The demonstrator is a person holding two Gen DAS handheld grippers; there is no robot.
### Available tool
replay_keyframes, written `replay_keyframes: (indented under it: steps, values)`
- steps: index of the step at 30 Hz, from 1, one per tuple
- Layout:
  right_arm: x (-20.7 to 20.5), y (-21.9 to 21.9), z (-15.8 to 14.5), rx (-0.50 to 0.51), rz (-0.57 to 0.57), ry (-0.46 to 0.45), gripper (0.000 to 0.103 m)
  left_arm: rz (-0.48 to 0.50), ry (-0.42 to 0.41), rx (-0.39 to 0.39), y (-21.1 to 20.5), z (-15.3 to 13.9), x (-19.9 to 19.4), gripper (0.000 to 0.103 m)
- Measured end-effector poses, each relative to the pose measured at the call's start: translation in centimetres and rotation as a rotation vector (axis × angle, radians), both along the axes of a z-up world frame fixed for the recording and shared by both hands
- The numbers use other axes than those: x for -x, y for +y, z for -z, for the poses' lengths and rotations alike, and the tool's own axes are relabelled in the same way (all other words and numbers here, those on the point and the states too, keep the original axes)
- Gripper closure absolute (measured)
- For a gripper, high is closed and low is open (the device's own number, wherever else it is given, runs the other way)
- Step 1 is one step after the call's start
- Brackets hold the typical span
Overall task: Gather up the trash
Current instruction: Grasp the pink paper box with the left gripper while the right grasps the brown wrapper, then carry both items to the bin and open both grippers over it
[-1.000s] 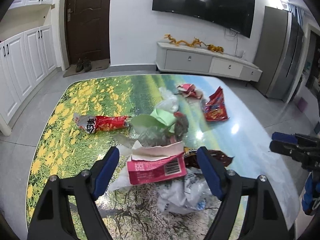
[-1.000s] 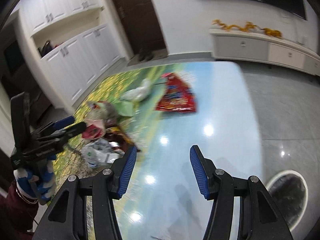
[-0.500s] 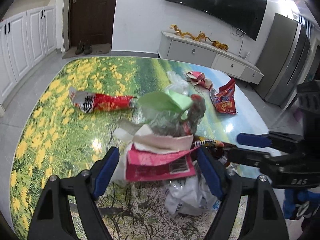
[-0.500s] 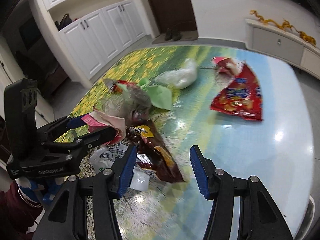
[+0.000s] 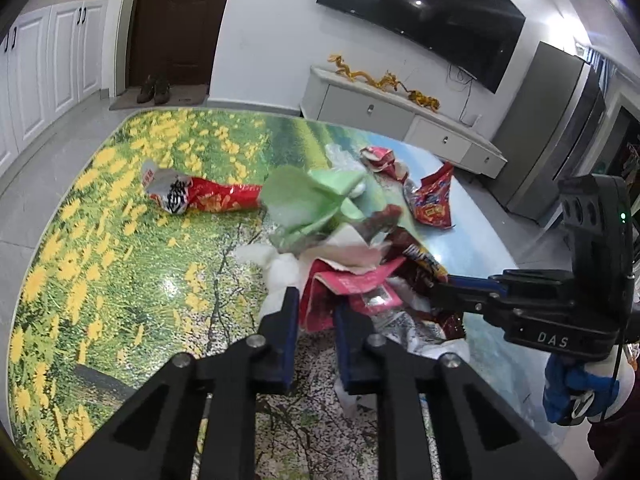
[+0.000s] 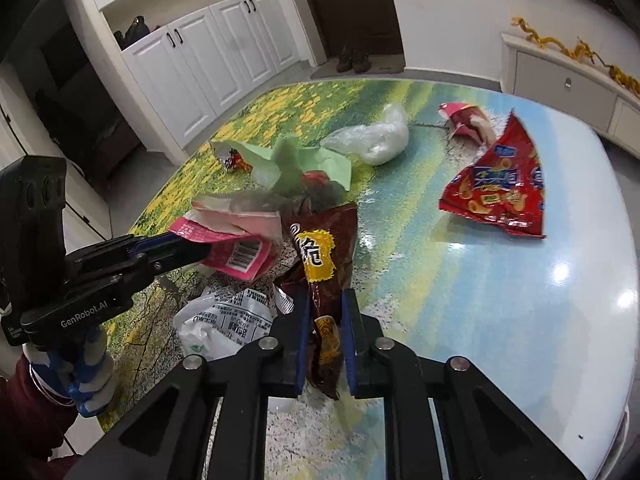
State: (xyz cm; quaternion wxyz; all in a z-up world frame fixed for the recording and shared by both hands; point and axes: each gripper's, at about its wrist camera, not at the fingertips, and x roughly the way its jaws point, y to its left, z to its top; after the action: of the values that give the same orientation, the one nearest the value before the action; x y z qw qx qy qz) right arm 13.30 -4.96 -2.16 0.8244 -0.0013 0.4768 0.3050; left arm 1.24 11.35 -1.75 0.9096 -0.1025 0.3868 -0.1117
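Trash lies heaped on a table with a flower-meadow print (image 5: 100, 240). My left gripper (image 5: 316, 312) is shut on a pink torn wrapper (image 5: 352, 284), also in the right wrist view (image 6: 236, 248). My right gripper (image 6: 326, 320) is shut on a dark brown snack bag (image 6: 324, 248), which shows in the left wrist view (image 5: 420, 264). Green paper (image 5: 312, 196) and clear plastic lie behind them. A white printed bag (image 6: 224, 316) lies under the grippers.
A long red snack bag (image 5: 208, 198) lies left on the table. A red chip bag (image 6: 500, 188), a small pink wrapper (image 6: 464, 120) and a clear plastic bag (image 6: 372, 136) lie farther back. A TV cabinet (image 5: 400, 116) and white cupboards (image 6: 224, 52) stand beyond.
Both grippers have closed: the left on the pink wrapper, the right on the brown snack bag. The right gripper moved in toward the pile from the table's right side.
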Motion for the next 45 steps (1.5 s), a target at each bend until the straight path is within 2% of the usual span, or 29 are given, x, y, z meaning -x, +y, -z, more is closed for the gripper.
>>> replay_keyframes:
  steps: [15, 20, 24, 29, 33, 38, 45]
  values:
    - [4.2, -6.9, -5.4, -0.118, 0.134, -0.125, 0.095, 0.009, -0.150, -0.049, -1.3, -5.6, 4.0, 0.092]
    - [5.5, -10.6, -6.1, -0.133, 0.218, -0.154, 0.095, 0.019, -0.171, -0.067, -2.3, -6.9, 4.5, 0.092]
    - [6.6, -14.9, -6.3, -0.138, 0.320, -0.174, 0.095, 0.067, -0.191, -0.077, -4.4, -8.0, 4.6, 0.093]
    - [8.5, -21.4, -6.1, -0.138, 0.476, -0.192, 0.095, 0.163, -0.196, -0.084, -8.8, -8.7, 3.9, 0.094]
    - [10.2, -26.8, -5.2, -0.118, 0.607, -0.191, 0.095, 0.266, -0.185, -0.090, -14.2, -8.7, 3.1, 0.094]
    - [11.8, -32.8, -2.7, -0.100, 0.746, -0.151, 0.095, 0.407, -0.160, -0.110, -21.8, -7.9, 1.9, 0.094]
    - [13.2, -38.9, 2.8, -0.116, 0.889, -0.040, 0.094, 0.607, -0.083, -0.162, -34.0, -4.9, -0.2, 0.094]
